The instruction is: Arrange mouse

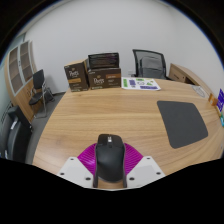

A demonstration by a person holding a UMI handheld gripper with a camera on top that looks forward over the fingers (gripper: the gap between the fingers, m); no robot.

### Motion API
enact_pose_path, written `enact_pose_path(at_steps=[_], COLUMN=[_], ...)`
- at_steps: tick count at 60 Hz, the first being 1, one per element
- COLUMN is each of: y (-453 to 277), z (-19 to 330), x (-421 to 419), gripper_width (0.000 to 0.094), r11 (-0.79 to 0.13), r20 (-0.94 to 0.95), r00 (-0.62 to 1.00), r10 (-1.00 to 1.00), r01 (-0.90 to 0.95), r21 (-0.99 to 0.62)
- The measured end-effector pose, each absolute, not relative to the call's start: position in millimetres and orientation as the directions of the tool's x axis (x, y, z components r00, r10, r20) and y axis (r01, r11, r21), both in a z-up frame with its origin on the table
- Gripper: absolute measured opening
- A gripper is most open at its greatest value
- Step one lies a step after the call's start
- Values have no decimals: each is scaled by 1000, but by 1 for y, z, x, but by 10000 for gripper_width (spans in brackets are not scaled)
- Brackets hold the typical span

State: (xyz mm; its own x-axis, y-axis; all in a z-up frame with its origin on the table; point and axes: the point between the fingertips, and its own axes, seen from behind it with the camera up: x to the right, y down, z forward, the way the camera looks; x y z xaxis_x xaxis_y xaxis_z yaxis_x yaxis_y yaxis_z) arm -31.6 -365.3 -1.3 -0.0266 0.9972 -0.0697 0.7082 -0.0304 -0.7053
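A black computer mouse (110, 157) sits between my two fingers, its nose pointing away over the wooden table (95, 115). Both magenta pads (88, 159) press against its sides, so my gripper (110, 166) is shut on it. I cannot tell whether the mouse rests on the table or hangs just above it. A dark grey mouse mat (183, 122) lies on the table ahead and to the right of the fingers, with nothing on it.
At the table's far edge stand two brown boxes (90, 76), with papers (140, 83) beside them and a laptop (218, 100) at the far right. Office chairs (147, 62) ring the table; a shelf unit (20, 68) stands at the left wall.
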Motion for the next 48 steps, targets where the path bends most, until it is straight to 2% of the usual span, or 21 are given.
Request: enact_pose_path(at_steps=[4, 6, 14, 21, 29, 36, 48], y=[-361, -356, -325, -272, -198, -135, -71], z=[10, 17, 63, 111, 142, 140, 87], x=[-29, -28, -40, -63, -90, -109, -120], gripper_width=[321, 322, 324, 322, 324, 321, 322], r11=[-49, -28, -41, -51, -48, -64, -93], r20=[-86, -71, -66, -45, 4, 27, 41], r00=[-18, -32, -13, 25, 88, 151, 200], r10=[996, 997, 998, 999, 996, 988, 979], r01=[707, 704, 667, 619, 578, 565, 616], r21=[-706, -709, -744, -784, -815, -823, -782])
